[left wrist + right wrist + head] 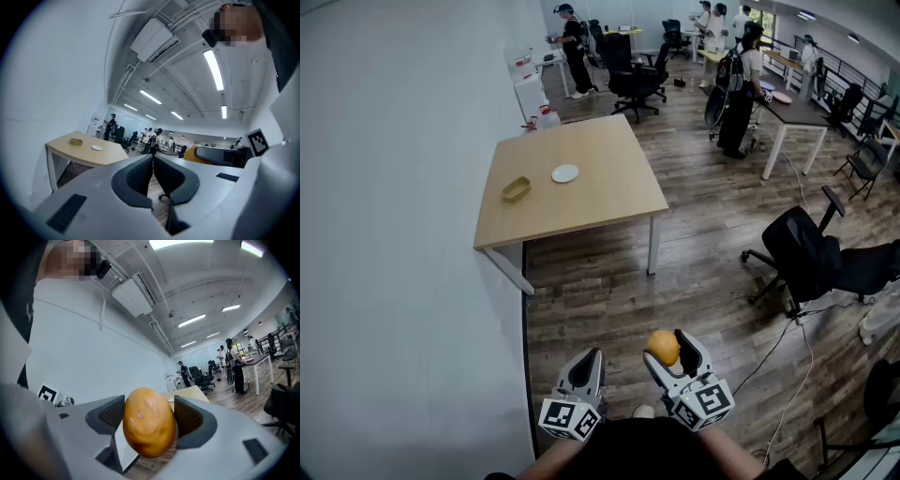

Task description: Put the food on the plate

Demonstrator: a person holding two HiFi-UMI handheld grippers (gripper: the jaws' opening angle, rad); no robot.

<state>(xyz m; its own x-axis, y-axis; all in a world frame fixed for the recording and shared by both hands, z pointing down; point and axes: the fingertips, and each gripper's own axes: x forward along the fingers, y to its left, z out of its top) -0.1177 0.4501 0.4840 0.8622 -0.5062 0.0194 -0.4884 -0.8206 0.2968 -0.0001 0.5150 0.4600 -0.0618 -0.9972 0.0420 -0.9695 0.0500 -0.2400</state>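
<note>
My right gripper is shut on an orange-brown potato-like food, held low over the wooden floor close to my body. In the right gripper view the food fills the gap between both pads. My left gripper hangs beside it with its jaws pressed together and nothing between them; its pads meet in the left gripper view. Far ahead, a small white plate lies on a light wooden table, with a yellow bowl to its left.
A white wall runs along the left, touching the table. A black office chair stands at the right with a cable on the floor. Further back are more chairs, desks and several people.
</note>
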